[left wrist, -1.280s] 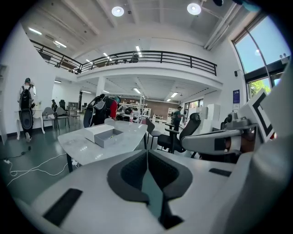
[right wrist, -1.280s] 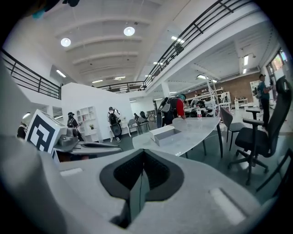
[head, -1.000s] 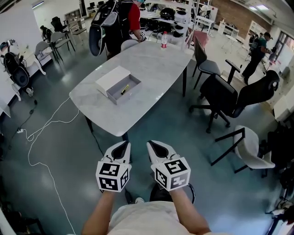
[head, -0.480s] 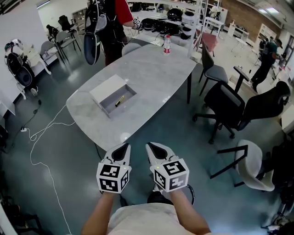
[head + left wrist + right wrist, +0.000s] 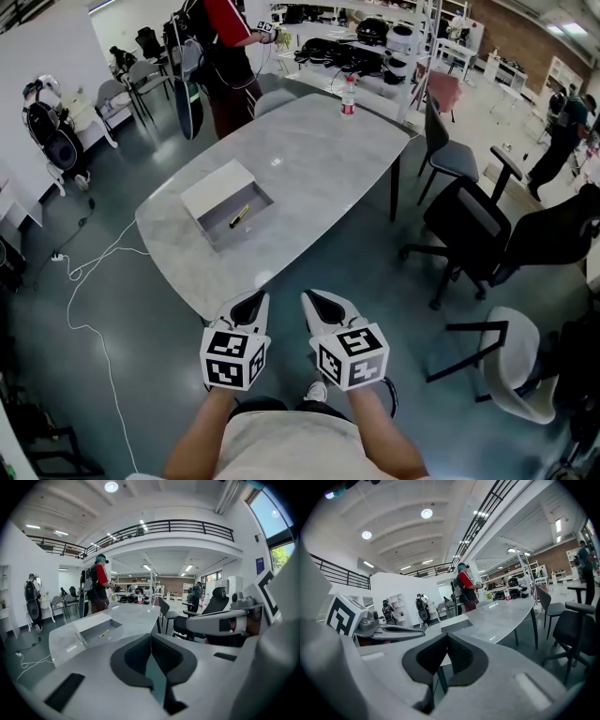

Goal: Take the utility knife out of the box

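Note:
A yellow utility knife lies inside an open grey box on the near left part of a marble table. The box's white lid lies against its far-left side. Both grippers hang in front of the table's near edge, well short of the box. My left gripper is shut and holds nothing, and so is my right gripper. From the left gripper view, the box and the knife show beyond the shut left gripper. Past the shut right gripper, the right gripper view shows only the box's white side.
A bottle stands at the table's far end, where a person stands. Black office chairs sit to the right and a white chair nearer. A white cable trails over the floor at the left.
The table and box have drawn a little nearer and lower in the head view. Both grippers keep their place and stay shut. The person at the far end has shifted.

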